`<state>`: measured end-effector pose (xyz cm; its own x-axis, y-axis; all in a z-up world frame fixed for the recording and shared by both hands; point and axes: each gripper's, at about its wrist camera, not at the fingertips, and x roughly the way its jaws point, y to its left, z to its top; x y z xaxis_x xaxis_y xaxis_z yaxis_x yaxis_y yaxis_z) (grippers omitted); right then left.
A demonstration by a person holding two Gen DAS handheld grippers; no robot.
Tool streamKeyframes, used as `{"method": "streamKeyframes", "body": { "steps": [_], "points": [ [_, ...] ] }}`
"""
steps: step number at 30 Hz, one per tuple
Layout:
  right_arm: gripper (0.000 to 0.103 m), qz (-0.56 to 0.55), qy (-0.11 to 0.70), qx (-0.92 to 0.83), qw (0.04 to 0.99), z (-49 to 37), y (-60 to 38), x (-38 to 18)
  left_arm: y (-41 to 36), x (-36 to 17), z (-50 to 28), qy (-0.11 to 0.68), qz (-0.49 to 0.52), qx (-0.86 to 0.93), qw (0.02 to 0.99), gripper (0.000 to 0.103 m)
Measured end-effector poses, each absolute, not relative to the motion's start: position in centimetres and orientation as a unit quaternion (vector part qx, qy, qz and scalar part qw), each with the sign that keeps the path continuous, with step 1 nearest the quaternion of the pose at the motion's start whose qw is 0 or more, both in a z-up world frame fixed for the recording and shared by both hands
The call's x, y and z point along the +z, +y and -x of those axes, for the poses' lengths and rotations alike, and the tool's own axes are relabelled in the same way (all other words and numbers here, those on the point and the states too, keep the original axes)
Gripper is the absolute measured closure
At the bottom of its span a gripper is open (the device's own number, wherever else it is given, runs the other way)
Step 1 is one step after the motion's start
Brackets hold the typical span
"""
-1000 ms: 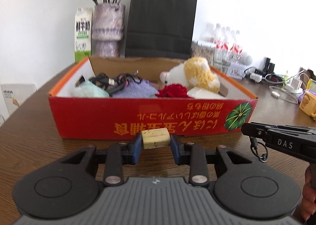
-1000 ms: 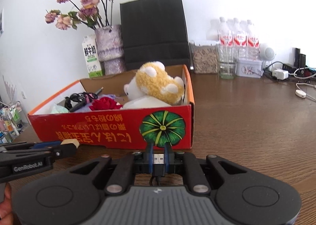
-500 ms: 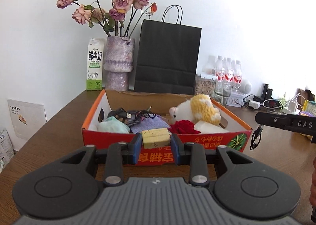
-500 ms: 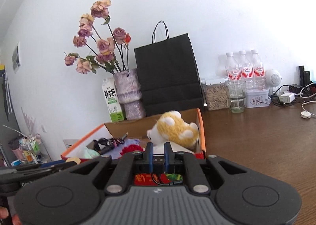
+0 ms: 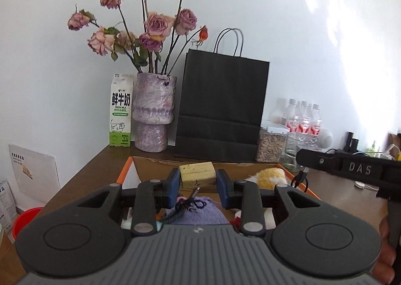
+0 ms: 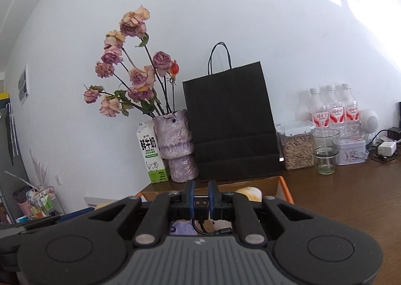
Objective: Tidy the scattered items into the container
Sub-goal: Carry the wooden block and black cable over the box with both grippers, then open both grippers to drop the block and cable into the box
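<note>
**Both grippers lifted over the open box**

Raised since a second ago, both grippers now sit above the red-and-orange cardboard box (image 5: 124, 169) rather than in front of its printed side — only its orange rim and brown inner wall show past the fingers. The left gripper (image 5: 198, 184) is clenched on a pale yellow rectangular block (image 5: 197, 174), held level over the box's rear half. Below it lie a lilac knitted cloth (image 5: 200, 212) with a dark coiled cable (image 5: 184, 206) on top, and a yellow-and-white plush toy (image 5: 269, 176) to the right. The right gripper (image 6: 201, 199) grips a small black USB plug (image 6: 200, 202) — its thin cable hangs down over the box. A black paper bag (image 6: 231, 124) stands on the brown wooden bench (image 6: 351, 199) behind.
</note>
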<state>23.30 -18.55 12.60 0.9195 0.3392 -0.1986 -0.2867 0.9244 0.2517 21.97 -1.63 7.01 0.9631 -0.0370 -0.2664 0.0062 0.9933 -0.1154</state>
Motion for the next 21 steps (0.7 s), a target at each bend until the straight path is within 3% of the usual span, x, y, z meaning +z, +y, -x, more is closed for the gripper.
{"method": "streamKeyframes", "body": {
  "steps": [9,11,12,13,14,15,16,18,21],
  "points": [
    [0.093,-0.078,0.160,0.142,0.974,-27.3,-16.2,8.9,-0.9,4.1,-25.0,0.163,0.035,0.021,0.986,0.071],
    [0.093,-0.070,0.165,0.139,0.974,-27.3,-16.1,8.5,-1.1,4.0,-24.5,0.157,0.026,0.033,0.987,0.055],
    [0.090,-0.064,0.168,0.138,0.974,-27.3,-15.9,8.3,-1.3,4.0,-24.2,0.152,0.020,0.042,0.987,0.021],
    [0.075,-0.058,0.167,0.131,0.975,-27.1,-15.8,8.2,-1.4,4.1,-23.9,0.142,0.015,0.055,0.988,0.001],
    [0.060,-0.052,0.167,0.123,0.977,-26.8,-15.7,8.1,-1.5,4.1,-23.2,0.124,0.011,0.072,0.990,0.000],
    [0.027,-0.045,0.166,0.114,0.978,-26.6,-15.7,8.1,-1.5,4.4,-22.7,0.108,0.008,0.085,0.990,0.000],
    [0.011,-0.038,0.159,0.093,0.982,-26.2,-15.7,8.1,-1.4,4.6,-22.2,0.097,0.008,0.087,0.991,0.000],
    [0.005,-0.034,0.139,0.079,0.987,-25.5,-16.0,8.4,-1.3,4.7,-21.8,0.089,0.014,0.084,0.992,0.000],
    [0.003,-0.048,0.130,0.087,0.987,-24.9,-16.5,9.0,-1.4,4.6,-22.0,0.096,0.014,0.084,0.992,0.000]
  ]
}}
